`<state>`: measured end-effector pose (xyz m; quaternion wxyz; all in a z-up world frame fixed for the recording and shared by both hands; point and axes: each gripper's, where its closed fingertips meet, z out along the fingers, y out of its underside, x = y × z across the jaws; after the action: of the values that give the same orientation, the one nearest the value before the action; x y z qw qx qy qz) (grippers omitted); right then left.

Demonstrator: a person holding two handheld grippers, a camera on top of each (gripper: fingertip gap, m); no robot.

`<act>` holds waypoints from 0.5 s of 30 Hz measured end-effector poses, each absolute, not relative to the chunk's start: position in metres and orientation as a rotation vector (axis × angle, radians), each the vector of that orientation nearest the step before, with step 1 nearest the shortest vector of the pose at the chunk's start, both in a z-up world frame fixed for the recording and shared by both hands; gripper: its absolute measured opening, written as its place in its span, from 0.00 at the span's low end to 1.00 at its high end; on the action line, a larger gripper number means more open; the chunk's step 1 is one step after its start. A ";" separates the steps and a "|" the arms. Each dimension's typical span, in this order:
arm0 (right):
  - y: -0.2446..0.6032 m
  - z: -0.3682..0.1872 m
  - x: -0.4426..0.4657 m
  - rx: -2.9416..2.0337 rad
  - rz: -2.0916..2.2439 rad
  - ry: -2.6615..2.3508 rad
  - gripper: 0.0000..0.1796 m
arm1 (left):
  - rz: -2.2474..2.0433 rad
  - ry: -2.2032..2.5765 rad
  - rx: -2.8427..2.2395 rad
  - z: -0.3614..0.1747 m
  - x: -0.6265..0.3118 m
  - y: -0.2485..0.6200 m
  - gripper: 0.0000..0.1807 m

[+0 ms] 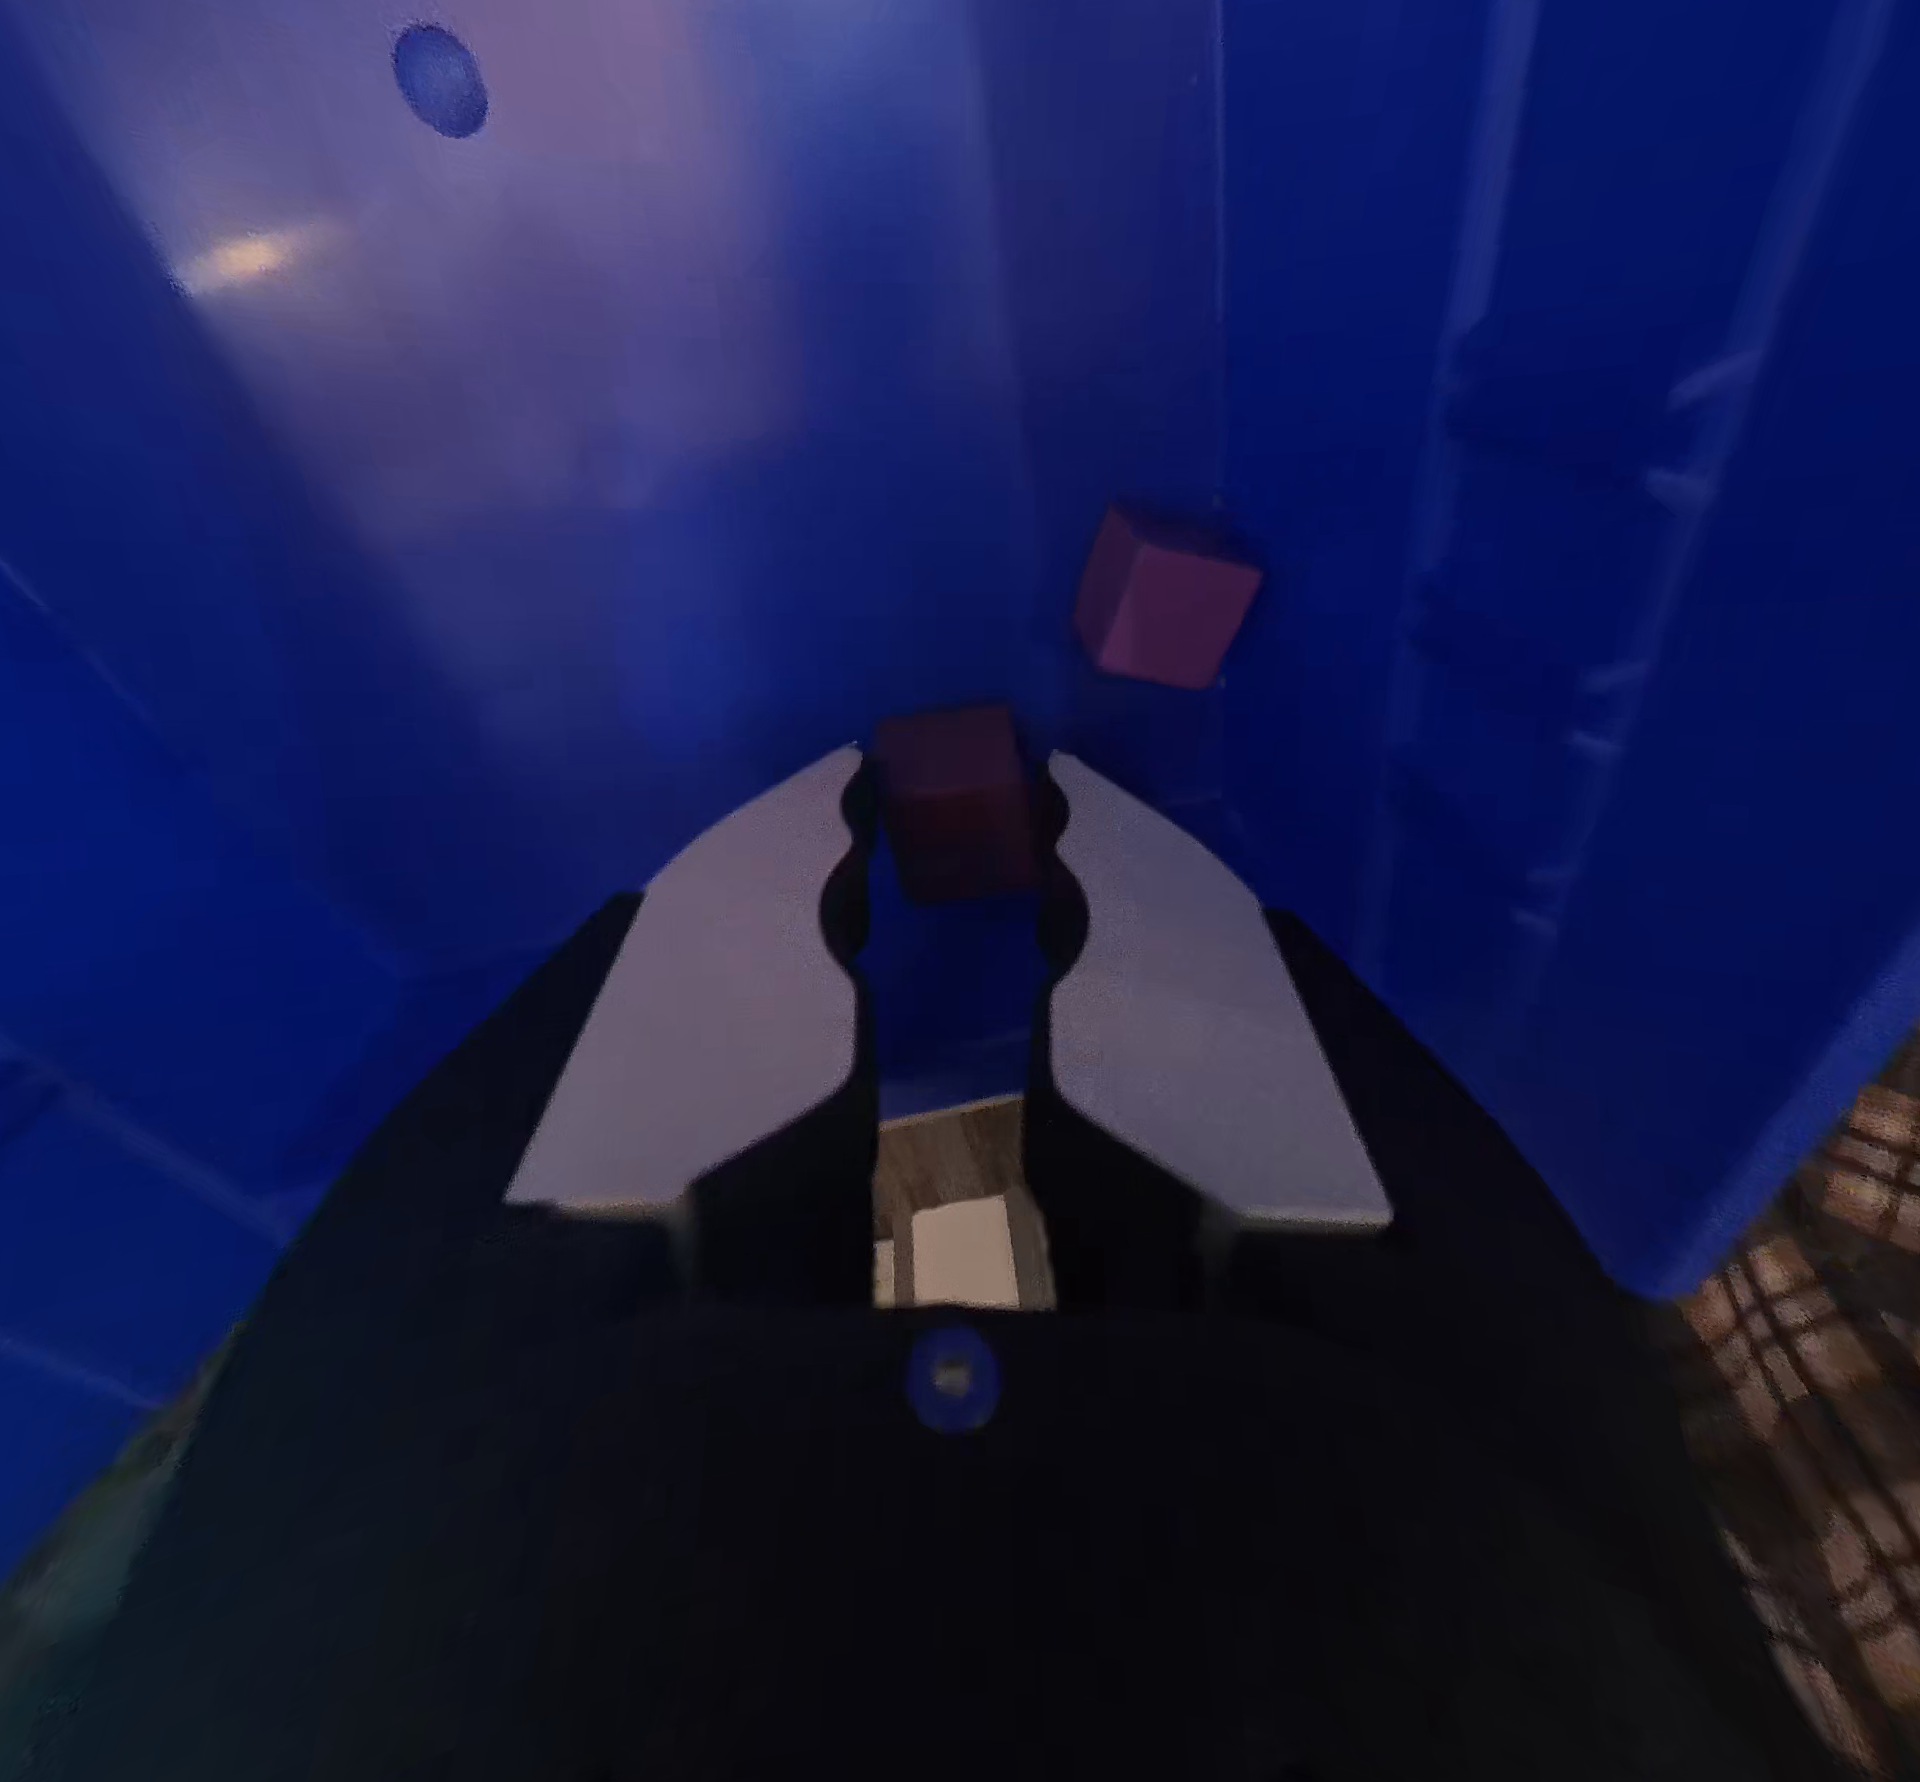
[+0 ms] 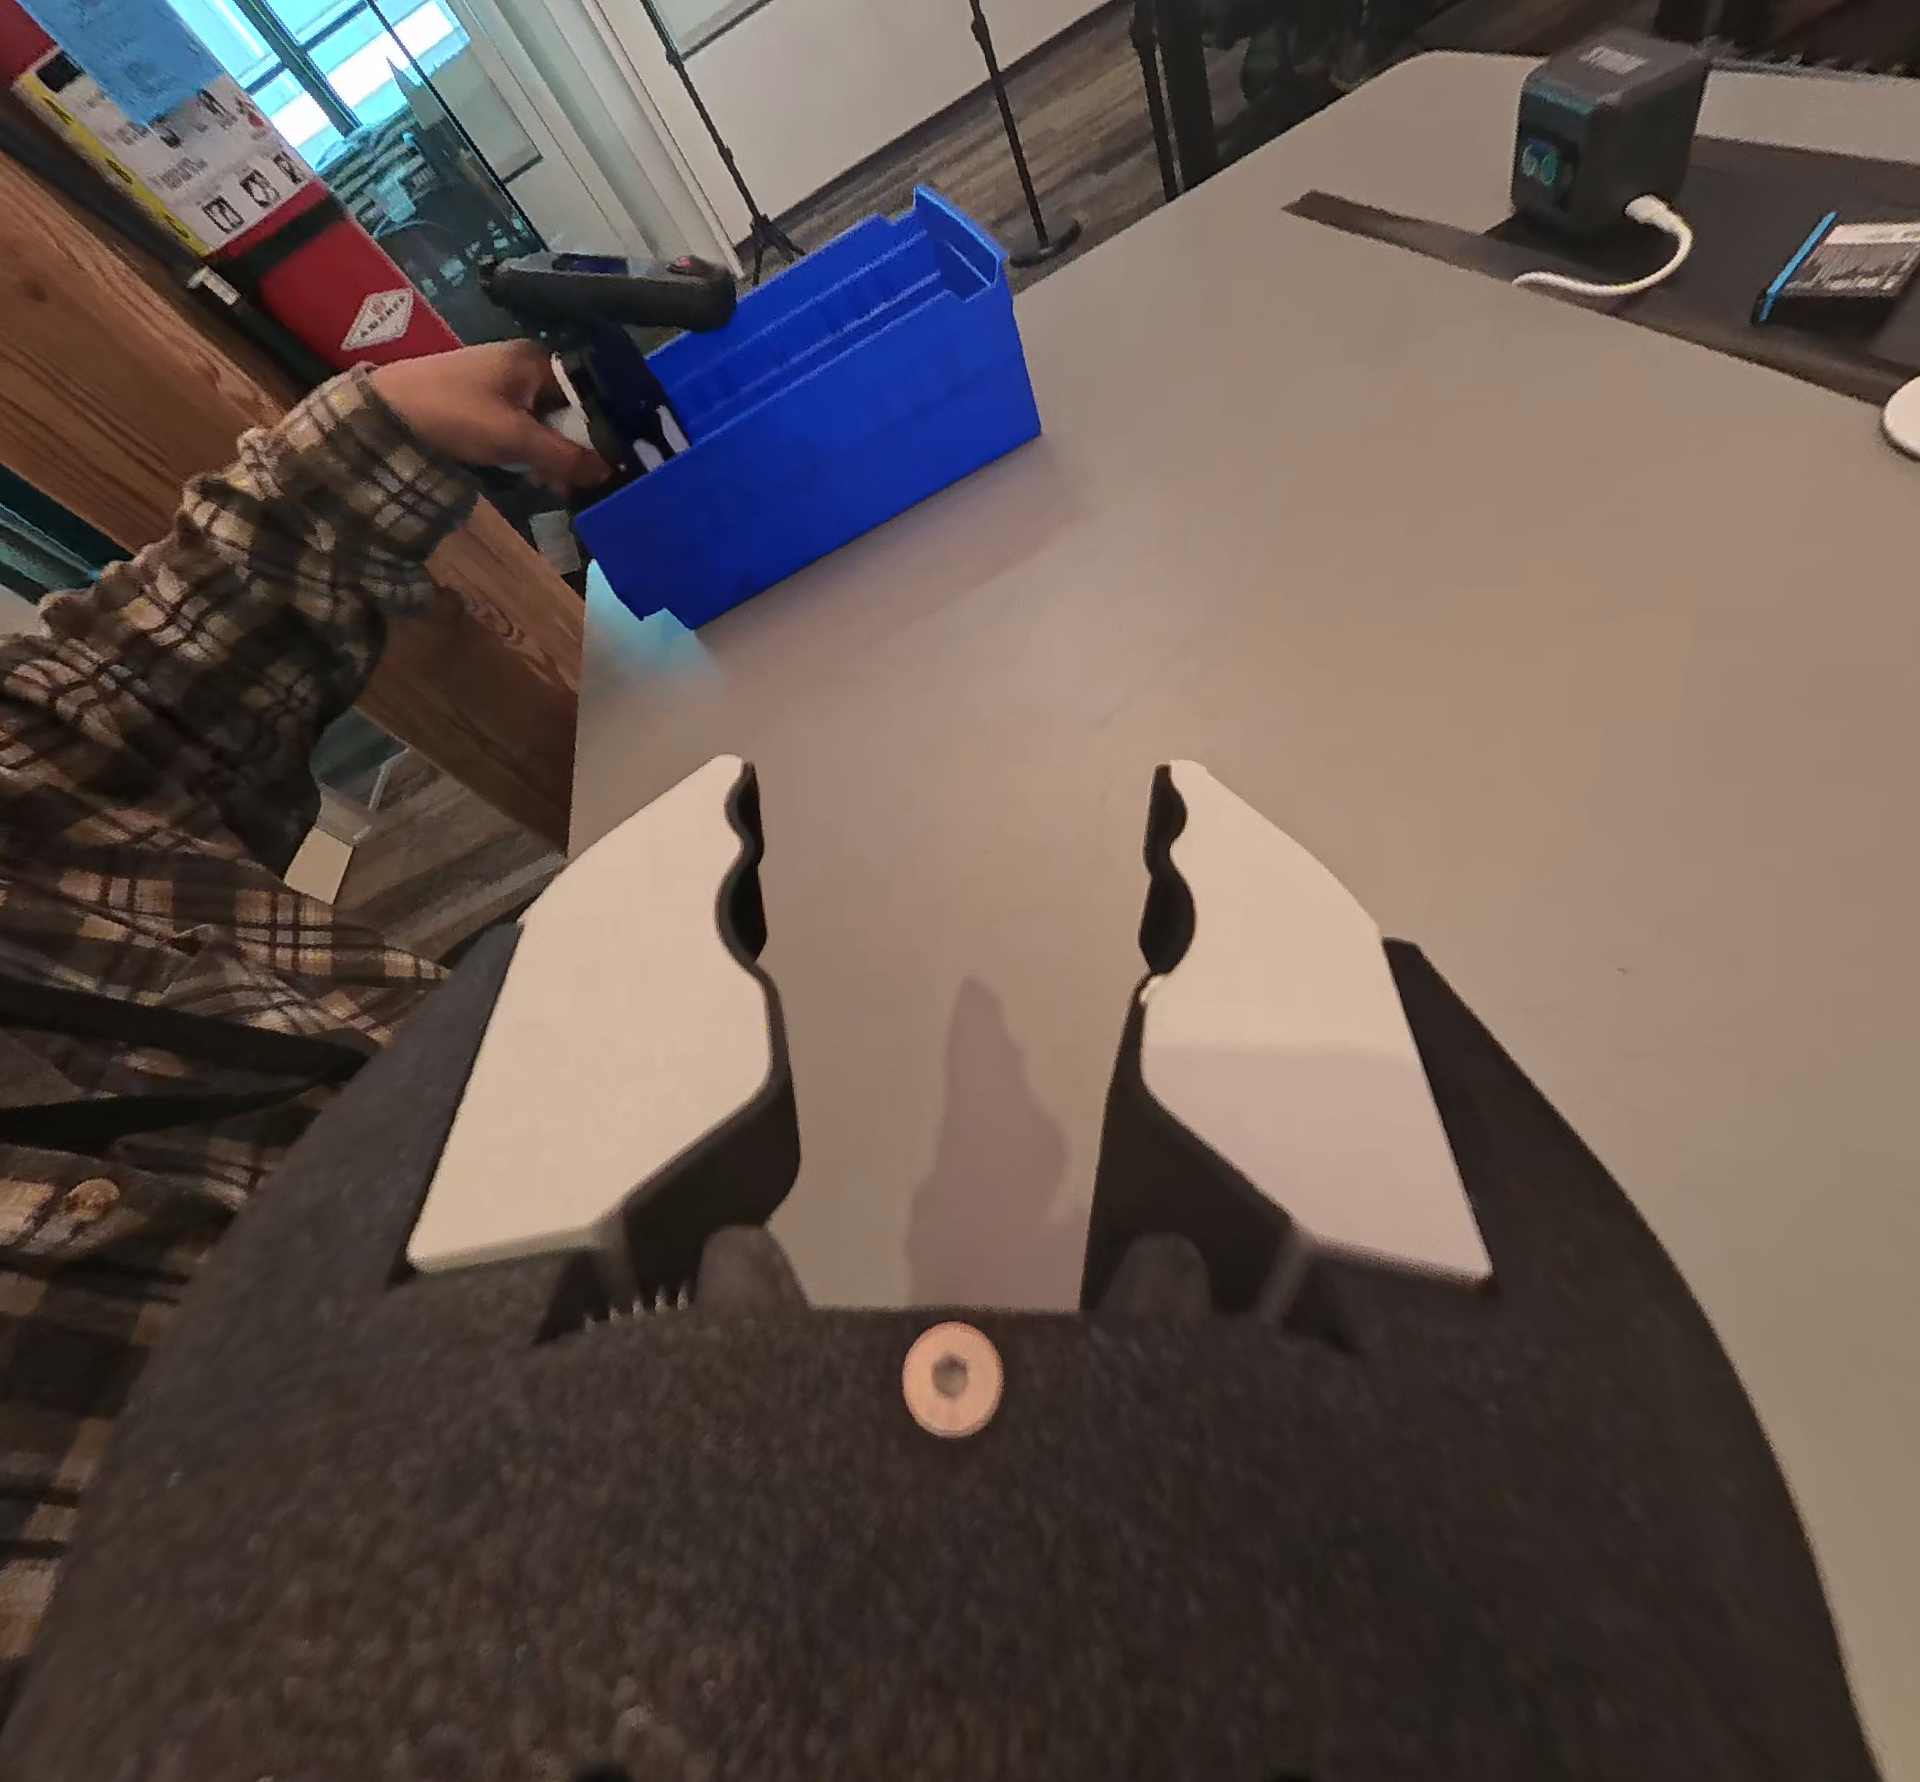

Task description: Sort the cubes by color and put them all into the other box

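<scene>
left gripper (image 1: 954, 766): inside the blue box (image 1: 623, 485), its jaws narrowed around a dark red cube (image 1: 951, 797); the left finger appears to touch the cube, and a thin gap may remain at the right finger, so whether the grip is firm cannot be told.
dark red cube: between the fingertips, low in the box near a corner; whether it rests on the floor of the box cannot be told.
second cube (image 1: 1158, 605): lighter red, against the box wall just beyond and to the right of the held one, apart from the fingers.
right gripper (image 2: 951, 776): jaws wide, holding nothing, hovering over the grey table (image 2: 1351, 589), well apart from the box.
step in hand (judgement): placing or picking the dark red cube beside its like-coloured neighbour.
method: keep the fingers level and move straight along the box wall.
caution: the near wall and the second cube leave little side room; a tilted wrist is likely to knock the neighbour.
hand (image 2: 488, 413): grips the left tool at the near end of the box.
</scene>
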<state>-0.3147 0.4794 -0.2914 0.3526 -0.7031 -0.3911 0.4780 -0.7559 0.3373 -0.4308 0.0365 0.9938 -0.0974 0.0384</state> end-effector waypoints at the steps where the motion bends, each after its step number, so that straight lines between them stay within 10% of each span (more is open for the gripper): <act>1: 0.479 -0.289 -0.311 -1.811 1.239 -1.005 0.39 | 0.137 -0.296 3.037 -0.430 -0.757 0.337 0.16; 9: 0.479 -0.281 -0.276 -1.768 1.262 -0.857 0.36 | 0.147 -0.387 3.457 -0.348 -0.772 0.398 0.15; 15: 0.474 -0.266 -0.273 -1.691 1.594 -0.629 0.37 | 0.567 -1.617 3.844 -0.217 -0.610 0.456 0.15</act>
<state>-0.2730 0.4740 -0.2659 0.3589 -0.6556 -0.2440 0.6179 -0.6104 0.4564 -0.2168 -0.5084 0.7865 -0.3309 0.1160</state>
